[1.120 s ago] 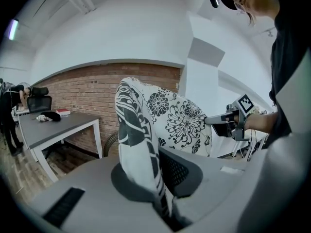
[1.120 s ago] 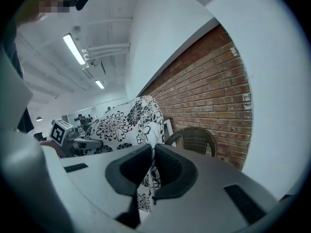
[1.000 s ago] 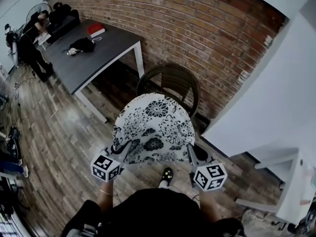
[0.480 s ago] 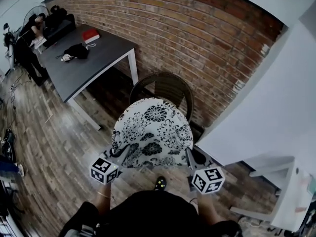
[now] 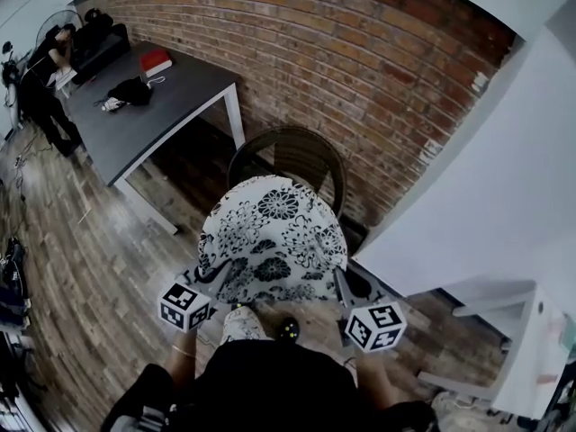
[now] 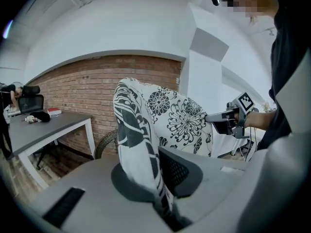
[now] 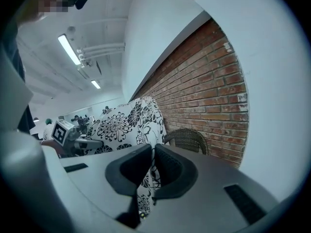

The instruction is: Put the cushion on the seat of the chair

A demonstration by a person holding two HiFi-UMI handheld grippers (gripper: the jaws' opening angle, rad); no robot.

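left tongs (image 5: 212,280) and right tongs (image 5: 341,283), each pinching the floral cushion (image 5: 270,237), are bringing it nearer the wicker chair (image 5: 297,156) ahead, probably readying the lowering.

We see a brick wall (image 5: 360,70) across the back, and a grey table (image 5: 180,106) stands against it at the left. On the tabletop lie a red book (image 5: 155,60) and, a little apart from it, a black bundle (image 5: 129,91). A plank floor (image 5: 81,259) spreads below, and a white wall (image 5: 486,196) fills the right.

The floral cushion (image 5: 270,237) partly hides the wicker chair (image 5: 301,156).
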